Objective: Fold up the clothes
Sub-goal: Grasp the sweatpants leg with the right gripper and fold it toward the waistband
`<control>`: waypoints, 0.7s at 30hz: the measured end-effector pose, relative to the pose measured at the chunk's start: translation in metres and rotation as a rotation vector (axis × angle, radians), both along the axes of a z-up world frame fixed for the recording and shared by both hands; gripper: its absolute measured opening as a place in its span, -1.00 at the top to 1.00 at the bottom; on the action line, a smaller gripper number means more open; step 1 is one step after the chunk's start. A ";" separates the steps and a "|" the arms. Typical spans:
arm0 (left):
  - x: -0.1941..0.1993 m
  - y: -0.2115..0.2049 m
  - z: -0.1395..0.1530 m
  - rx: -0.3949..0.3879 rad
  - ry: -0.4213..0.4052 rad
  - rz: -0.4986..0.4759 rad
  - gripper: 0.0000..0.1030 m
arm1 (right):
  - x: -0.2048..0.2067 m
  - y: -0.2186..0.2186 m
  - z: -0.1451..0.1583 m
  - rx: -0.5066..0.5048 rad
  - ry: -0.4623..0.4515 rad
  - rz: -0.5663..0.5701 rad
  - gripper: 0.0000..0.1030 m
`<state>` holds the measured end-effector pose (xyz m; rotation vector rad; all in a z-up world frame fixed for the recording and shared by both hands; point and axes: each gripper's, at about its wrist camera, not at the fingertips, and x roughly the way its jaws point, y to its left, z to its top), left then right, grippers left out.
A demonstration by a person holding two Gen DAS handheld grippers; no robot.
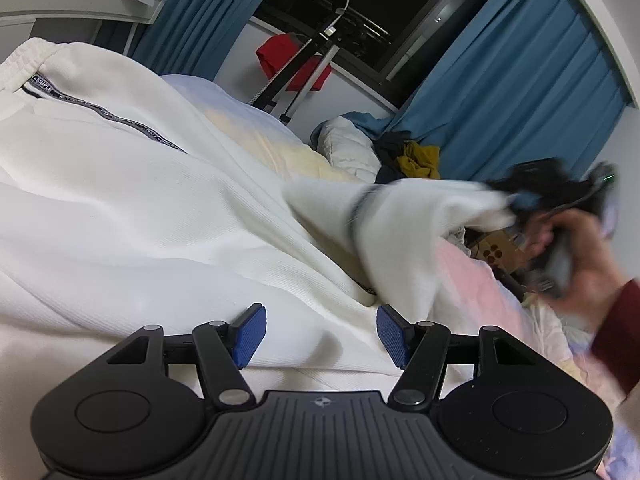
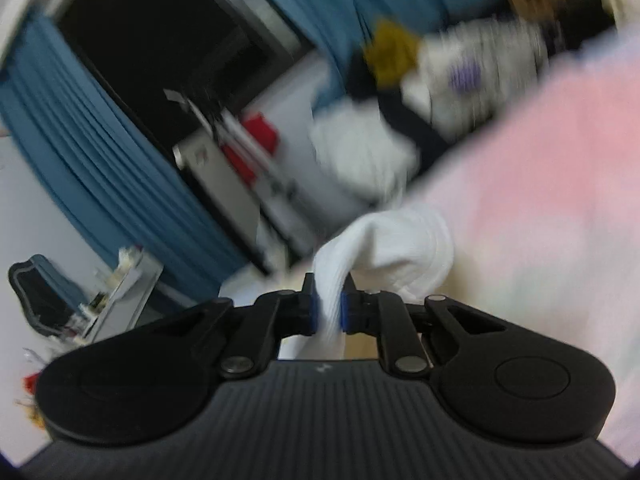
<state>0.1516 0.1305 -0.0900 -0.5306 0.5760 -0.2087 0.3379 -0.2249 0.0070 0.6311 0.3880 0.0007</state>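
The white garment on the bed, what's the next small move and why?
Probably carry the pinched end across: the right gripper is shut on a fold of the white garment, lifted clear of the bed, while the left gripper stands open over the spread cloth.

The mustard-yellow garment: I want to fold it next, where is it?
In the left wrist view the yellow garment lies at upper right, on dark clothes beside the white pillow, against the blue curtain.

The garment [image 1: 120,184] lies across the bed [image 1: 500,292]; a clothes pile [image 1: 412,156] sits at its far edge, curtains [image 1: 512,100] behind.
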 end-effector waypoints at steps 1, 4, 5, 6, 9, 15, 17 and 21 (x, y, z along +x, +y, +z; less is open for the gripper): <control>0.001 -0.002 0.001 0.005 -0.001 -0.002 -0.22 | -0.004 -0.014 0.014 -0.053 -0.034 -0.022 0.73; 0.001 -0.005 0.000 0.018 0.004 -0.009 -0.22 | -0.018 -0.058 0.044 -0.196 -0.103 -0.093 0.73; 0.000 -0.005 -0.001 0.020 0.006 -0.011 -0.22 | -0.024 -0.075 0.050 -0.238 -0.114 -0.118 0.73; 0.000 -0.005 -0.001 0.023 0.007 -0.013 -0.22 | -0.031 -0.092 0.051 -0.269 -0.112 -0.142 0.73; 0.000 -0.005 -0.003 0.033 0.016 -0.013 -0.22 | -0.055 -0.147 0.032 -0.311 -0.047 -0.206 0.73; -0.001 -0.008 -0.006 0.064 0.030 -0.012 -0.22 | -0.101 -0.239 -0.073 -0.188 0.191 -0.281 0.73; 0.000 -0.009 -0.006 0.076 0.030 -0.013 -0.23 | -0.115 -0.254 -0.108 -0.125 0.237 -0.291 0.73; 0.002 -0.010 -0.008 0.084 0.031 -0.011 -0.23 | -0.138 -0.276 -0.151 0.020 0.240 -0.318 0.73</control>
